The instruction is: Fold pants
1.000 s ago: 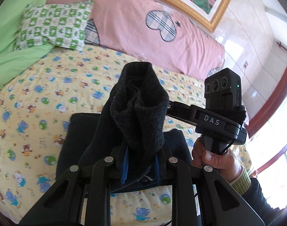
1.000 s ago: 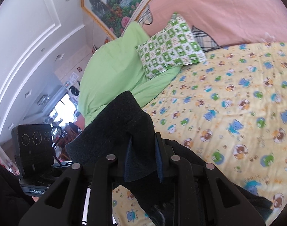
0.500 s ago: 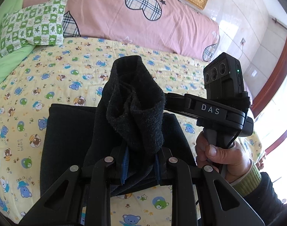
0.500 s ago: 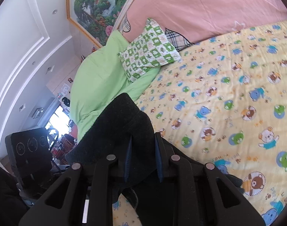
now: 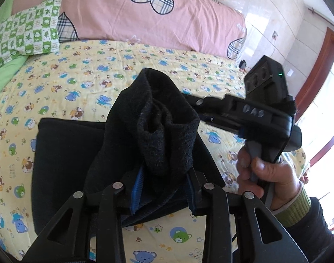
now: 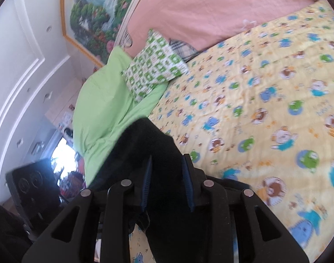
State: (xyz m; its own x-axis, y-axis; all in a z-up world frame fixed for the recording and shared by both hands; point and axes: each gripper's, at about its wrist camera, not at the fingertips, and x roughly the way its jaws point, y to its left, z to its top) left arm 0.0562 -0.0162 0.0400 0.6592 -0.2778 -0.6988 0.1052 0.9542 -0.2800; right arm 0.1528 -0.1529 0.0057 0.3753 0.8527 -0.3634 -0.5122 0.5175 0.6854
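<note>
The dark fleece pants [image 5: 63,164] lie partly flat on the yellow cartoon bedsheet [image 5: 83,83], with one end lifted. My left gripper [image 5: 164,188] is shut on a bunched end of the pants [image 5: 164,131], held above the flat part. My right gripper [image 6: 167,182] is shut on another bunched part of the pants [image 6: 149,144]. The right gripper's body [image 5: 265,114] and the hand holding it show at the right in the left wrist view. The left gripper's body [image 6: 33,186] shows at the lower left in the right wrist view, blurred.
A pink quilt [image 5: 156,22] lies along the far side of the bed. A green checked pillow [image 5: 26,32] rests on a green blanket [image 6: 105,100] at the head end. A framed painting [image 6: 96,15] hangs on the wall. A door frame [image 5: 316,65] stands at the right.
Both grippers have moved with the pants still held. The left view has tilted down, so more of the flat pants and sheet shows. The right view has swung toward the bedsheet.
</note>
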